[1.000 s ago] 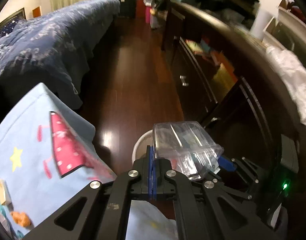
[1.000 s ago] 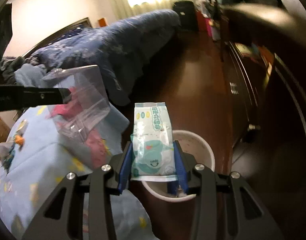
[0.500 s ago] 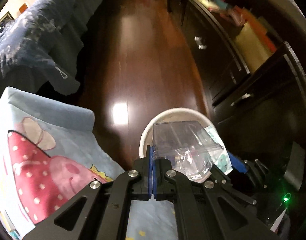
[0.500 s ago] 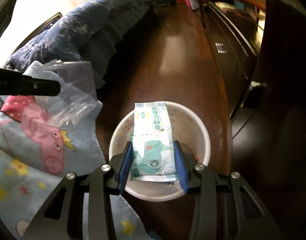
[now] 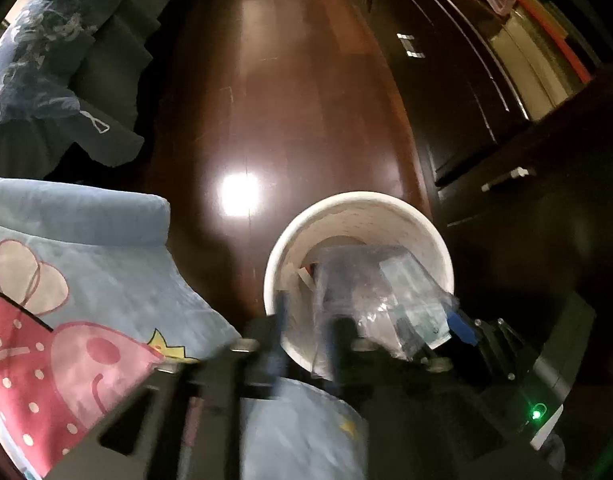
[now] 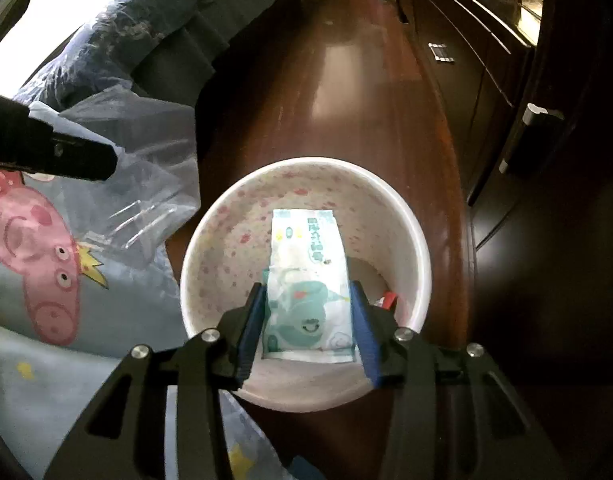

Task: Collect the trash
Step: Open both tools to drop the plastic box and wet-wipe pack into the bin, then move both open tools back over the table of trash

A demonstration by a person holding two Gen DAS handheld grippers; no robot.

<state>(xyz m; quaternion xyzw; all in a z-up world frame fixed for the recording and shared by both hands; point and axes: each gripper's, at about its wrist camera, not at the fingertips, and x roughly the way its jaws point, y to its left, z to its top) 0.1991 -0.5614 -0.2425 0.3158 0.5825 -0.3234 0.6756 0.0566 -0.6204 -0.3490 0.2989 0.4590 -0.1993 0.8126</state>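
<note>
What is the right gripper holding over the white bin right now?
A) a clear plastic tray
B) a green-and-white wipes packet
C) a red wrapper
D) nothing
B: in the right wrist view, the green-and-white wipes packet sits clamped between the blue pads of the right gripper, above the open mouth of the white bin.

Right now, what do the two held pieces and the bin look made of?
Clear packaging: thin transparent plastic, glossy and creased. Printed packet: soft plastic film by its look, matte with slight sheen. White bin: smooth, speckled inside; plastic or coated paper, hard to tell.
</note>
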